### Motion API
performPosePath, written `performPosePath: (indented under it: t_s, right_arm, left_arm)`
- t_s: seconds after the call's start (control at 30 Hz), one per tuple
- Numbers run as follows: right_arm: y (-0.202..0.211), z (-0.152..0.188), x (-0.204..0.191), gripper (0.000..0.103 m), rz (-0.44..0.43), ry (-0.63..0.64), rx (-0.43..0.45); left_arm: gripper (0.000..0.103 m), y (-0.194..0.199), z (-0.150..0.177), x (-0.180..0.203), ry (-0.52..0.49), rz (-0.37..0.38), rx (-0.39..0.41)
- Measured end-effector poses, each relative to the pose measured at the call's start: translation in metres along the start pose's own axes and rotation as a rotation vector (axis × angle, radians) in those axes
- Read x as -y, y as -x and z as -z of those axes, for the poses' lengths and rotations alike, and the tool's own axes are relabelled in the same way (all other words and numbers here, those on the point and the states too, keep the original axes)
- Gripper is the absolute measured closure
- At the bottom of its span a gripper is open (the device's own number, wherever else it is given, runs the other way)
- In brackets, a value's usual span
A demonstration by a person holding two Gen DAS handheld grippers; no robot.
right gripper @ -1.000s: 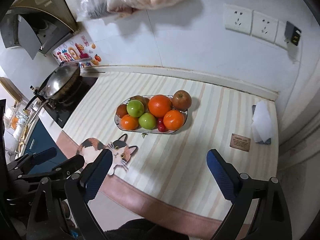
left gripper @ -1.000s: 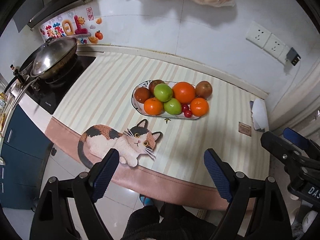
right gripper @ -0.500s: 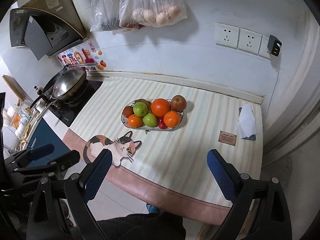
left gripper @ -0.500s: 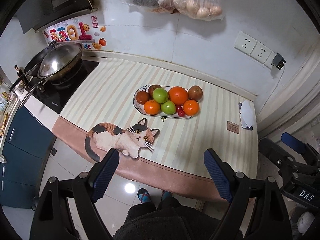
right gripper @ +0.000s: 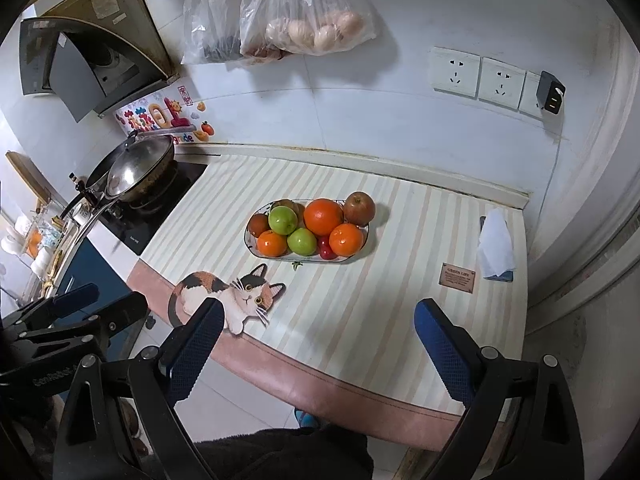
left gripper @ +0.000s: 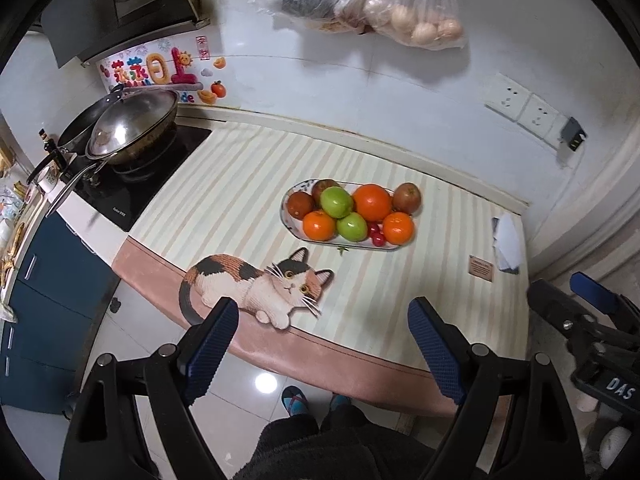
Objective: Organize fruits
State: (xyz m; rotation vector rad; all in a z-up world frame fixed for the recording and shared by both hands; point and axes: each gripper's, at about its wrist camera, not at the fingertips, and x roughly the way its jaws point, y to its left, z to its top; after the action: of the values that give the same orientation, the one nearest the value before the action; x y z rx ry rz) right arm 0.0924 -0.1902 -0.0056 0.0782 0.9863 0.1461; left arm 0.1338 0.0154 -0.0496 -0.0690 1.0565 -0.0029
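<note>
An oval white plate (left gripper: 285, 212) (right gripper: 249, 242) sits mid-counter on a striped mat, piled with fruit: oranges (left gripper: 372, 202) (right gripper: 323, 216), green apples (left gripper: 337, 201) (right gripper: 283, 219), red apples (left gripper: 407, 197) (right gripper: 359, 208) and small red cherry tomatoes (left gripper: 376, 236) (right gripper: 326, 249). My left gripper (left gripper: 322, 326) is open and empty, held high and back from the counter's front edge. My right gripper (right gripper: 316, 326) is open and empty, likewise above the edge. Each gripper shows in the other's view, the right one (left gripper: 588, 312) and the left one (right gripper: 76, 312).
A wok with a lid (left gripper: 128, 128) (right gripper: 138, 168) stands on the black hob at the left. A cat picture (left gripper: 256, 284) (right gripper: 224, 296) marks the mat's front. A white tissue on a phone (left gripper: 506, 242) (right gripper: 495, 244) lies at the right. Bags (left gripper: 380, 0) (right gripper: 296, 12) hang on the wall.
Both grippers have pulled back and up from the counter, so the plate looks smaller and farther away. The floor and my feet have come into view. Both stay open.
</note>
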Motion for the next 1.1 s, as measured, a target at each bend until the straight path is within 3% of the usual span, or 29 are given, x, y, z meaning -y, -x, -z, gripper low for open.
performPosePath:
  t_s: [0.27, 0.6, 1.1]
  right_arm:
    - [-0.047, -0.02, 0.002, 0.005, -0.011, -0.02, 0.02]
    - [-0.115, -0.033, 0.007, 0.005, -0.026, -0.035, -0.002]
    - [-0.119, -0.026, 0.0, 0.005, -0.032, -0.047, 0.015]
  left_arm:
    - [0.016, -0.046, -0.014, -0.008, 0.003, -0.079, 0.001]
    - [0.016, -0.087, -0.033, -0.006, 0.0, -0.113, -0.011]
    - [0.016, -0.083, -0.038, -0.003, -0.018, -0.101, 0.006]
